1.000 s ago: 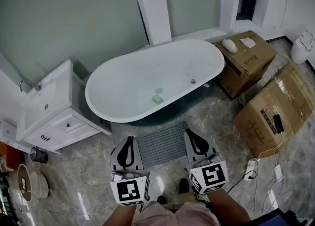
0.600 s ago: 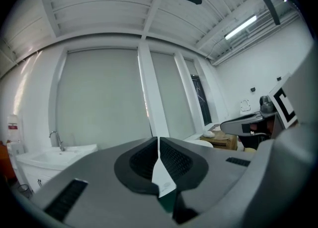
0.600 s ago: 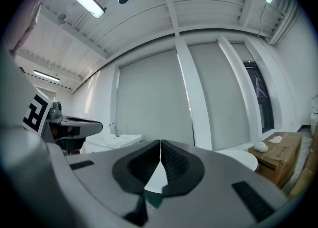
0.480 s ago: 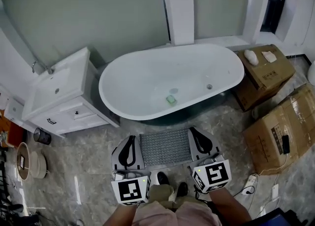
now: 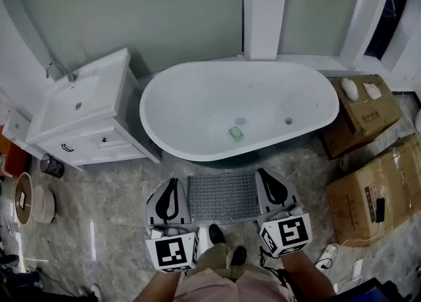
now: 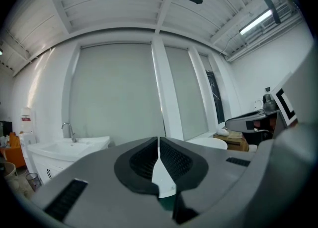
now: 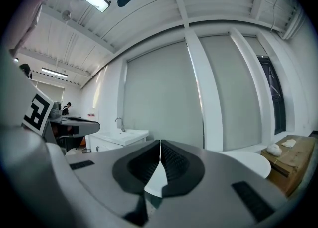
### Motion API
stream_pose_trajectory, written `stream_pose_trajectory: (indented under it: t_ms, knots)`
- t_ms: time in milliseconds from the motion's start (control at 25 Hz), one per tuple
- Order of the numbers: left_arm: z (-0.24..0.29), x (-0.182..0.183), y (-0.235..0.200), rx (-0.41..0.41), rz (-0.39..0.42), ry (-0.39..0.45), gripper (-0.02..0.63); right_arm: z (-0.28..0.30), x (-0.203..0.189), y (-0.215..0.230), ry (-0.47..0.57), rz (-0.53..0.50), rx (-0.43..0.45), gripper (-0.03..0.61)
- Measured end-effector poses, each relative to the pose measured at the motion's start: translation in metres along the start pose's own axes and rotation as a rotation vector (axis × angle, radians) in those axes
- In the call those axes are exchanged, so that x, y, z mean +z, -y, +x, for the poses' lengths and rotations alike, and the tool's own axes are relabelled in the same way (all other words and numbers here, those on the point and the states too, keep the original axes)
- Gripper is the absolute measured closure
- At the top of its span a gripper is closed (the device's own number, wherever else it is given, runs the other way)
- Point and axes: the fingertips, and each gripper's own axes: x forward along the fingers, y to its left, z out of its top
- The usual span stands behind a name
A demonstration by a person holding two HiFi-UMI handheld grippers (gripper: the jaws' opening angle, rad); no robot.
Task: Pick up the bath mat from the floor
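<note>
One grey bath mat (image 5: 222, 197) lies flat on the floor (image 5: 118, 195), its far edge tucked against the single white tub (image 5: 197, 97). The left hand-held gripper (image 5: 172, 183) and right hand-held gripper (image 5: 264, 174) flank it, both clamped fully together and empty. Two cardboard boxes (image 5: 360, 115) crowd the right, with bare floor on the left.

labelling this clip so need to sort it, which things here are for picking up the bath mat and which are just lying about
For the job:
mat, on the floor by the tub
left gripper and right gripper, both shut, empty

Lying about:
tub
green block in it
vanity
box
second box
bin
</note>
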Motion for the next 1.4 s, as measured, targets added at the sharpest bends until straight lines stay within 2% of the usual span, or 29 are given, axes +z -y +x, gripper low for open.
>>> stream_pose_trajectory:
  t_ms: [360,520,840,1040,1240,1400]
  knots:
    - [0.044,-0.009,-0.048,0.034,-0.027,-0.006,0.578,0.063,0.008,-0.009,-0.001,-0.031,0.02,0.561]
    - [0.061,-0.003,-0.066,0.042,-0.046,0.033,0.58,0.087,0.016,-0.009,0.009,-0.042,0.012,0.561]
    - [0.088,-0.012,-0.099,0.046,-0.06,0.027,0.578,0.125,0.022,-0.016,0.007,-0.083,0.014,0.561]
    - [0.101,-0.028,-0.1,0.026,-0.054,-0.014,0.58,0.13,0.012,-0.005,-0.004,-0.053,-0.024,0.561]
    - [0.108,-0.035,-0.091,0.012,-0.068,-0.007,0.579,0.129,0.004,0.011,-0.02,-0.056,-0.026,0.561]
    - [0.112,-0.041,-0.083,0.009,-0.081,-0.035,0.579,0.129,-0.005,0.022,-0.042,-0.052,-0.015,0.561]
